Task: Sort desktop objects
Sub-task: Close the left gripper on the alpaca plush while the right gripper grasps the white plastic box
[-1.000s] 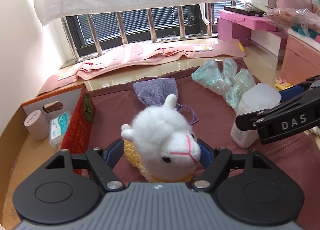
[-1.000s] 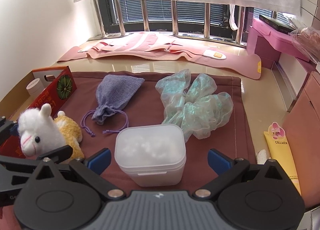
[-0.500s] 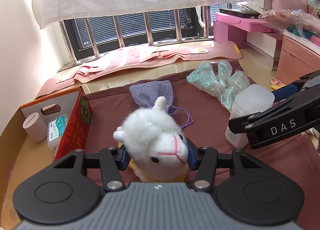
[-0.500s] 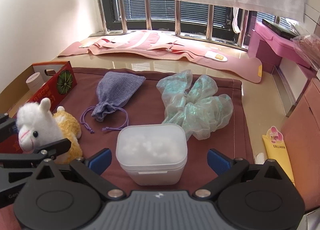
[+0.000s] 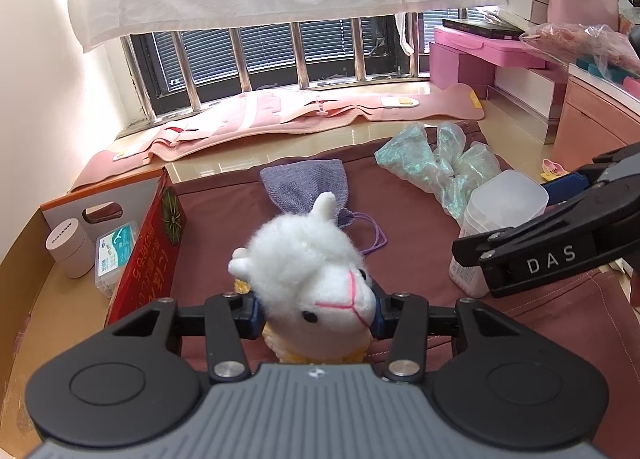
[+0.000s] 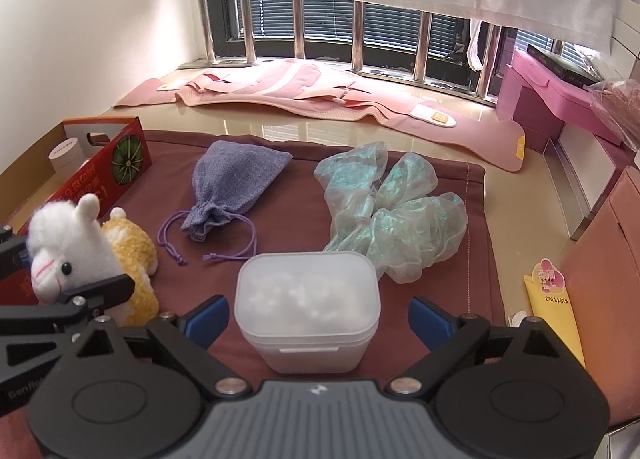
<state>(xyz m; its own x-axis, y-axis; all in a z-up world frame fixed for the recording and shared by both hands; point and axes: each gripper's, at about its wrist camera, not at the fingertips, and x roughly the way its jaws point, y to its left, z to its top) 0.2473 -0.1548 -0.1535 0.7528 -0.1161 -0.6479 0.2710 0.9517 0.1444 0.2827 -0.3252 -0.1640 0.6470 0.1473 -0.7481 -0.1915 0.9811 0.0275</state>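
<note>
Left tool (image 5: 316,313) closing, pads pressing alpaca plush (image 5: 310,279) head only; I fear soft fur slipping. Right tool (image 6: 318,317) closing around lidded tub (image 6: 307,305), pads clear; could tip it.

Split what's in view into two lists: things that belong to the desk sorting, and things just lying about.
Job: alpaca plush in the closing left gripper; lidded plastic tub between the right gripper's closing jaws; purple drawstring pouch; green organza bags; red carton.

Lying about: pink belt; collagen tube.
</note>
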